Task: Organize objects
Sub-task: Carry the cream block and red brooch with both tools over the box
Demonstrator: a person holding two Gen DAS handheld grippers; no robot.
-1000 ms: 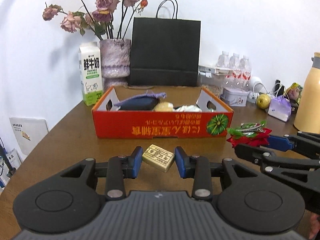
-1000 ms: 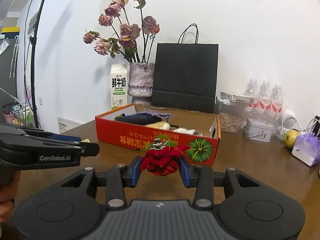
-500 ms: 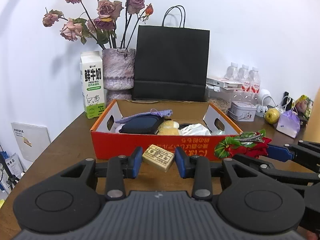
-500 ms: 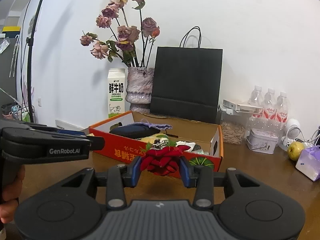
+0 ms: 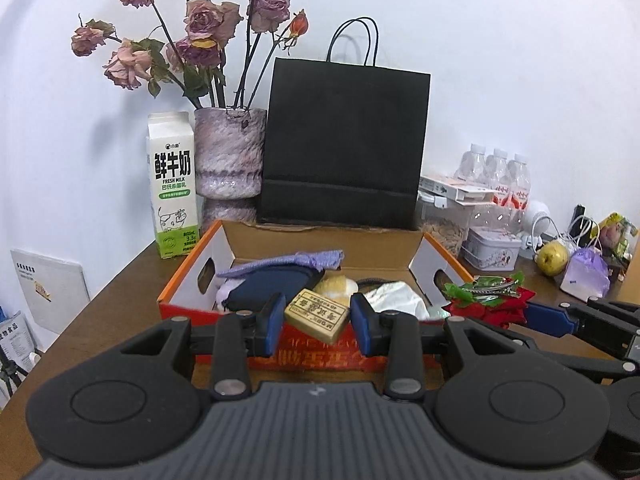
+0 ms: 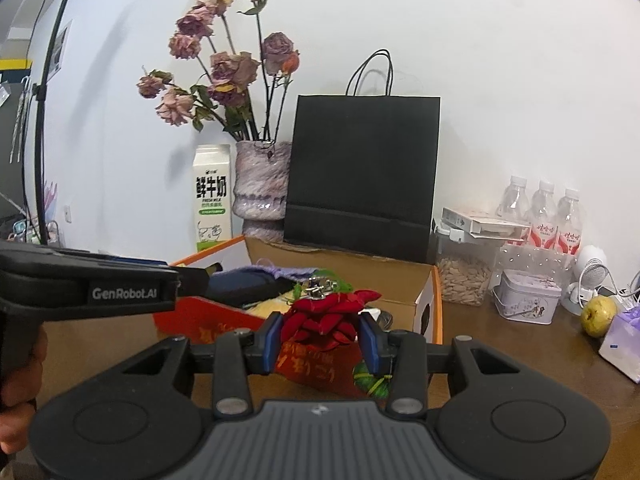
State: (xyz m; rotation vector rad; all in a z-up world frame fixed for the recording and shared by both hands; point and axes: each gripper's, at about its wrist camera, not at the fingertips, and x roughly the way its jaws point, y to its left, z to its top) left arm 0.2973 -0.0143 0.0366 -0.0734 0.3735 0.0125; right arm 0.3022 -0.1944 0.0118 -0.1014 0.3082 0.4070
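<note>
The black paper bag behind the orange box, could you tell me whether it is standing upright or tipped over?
Upright. The black paper bag stands on its base behind the orange box, handles pointing up.

Top of box open; back and sides hemmed in.
Orange cardboard box (image 5: 188, 280) is open-topped, w/ free air above it. Its left and middle are filled w/ a dark pouch (image 5: 268, 286), purple cloth (image 5: 288, 260) and white wrapper (image 5: 394, 296); bare floor shows only along the back wall. Black paper bag (image 5: 344, 148) stands right behind, vase (image 5: 230, 154) and milk carton (image 5: 173, 184) at back-left. To the right, tin (image 6: 526, 296), bottles (image 6: 542, 216) and apple (image 6: 598, 315) crowd the table (image 6: 520, 352).
</note>
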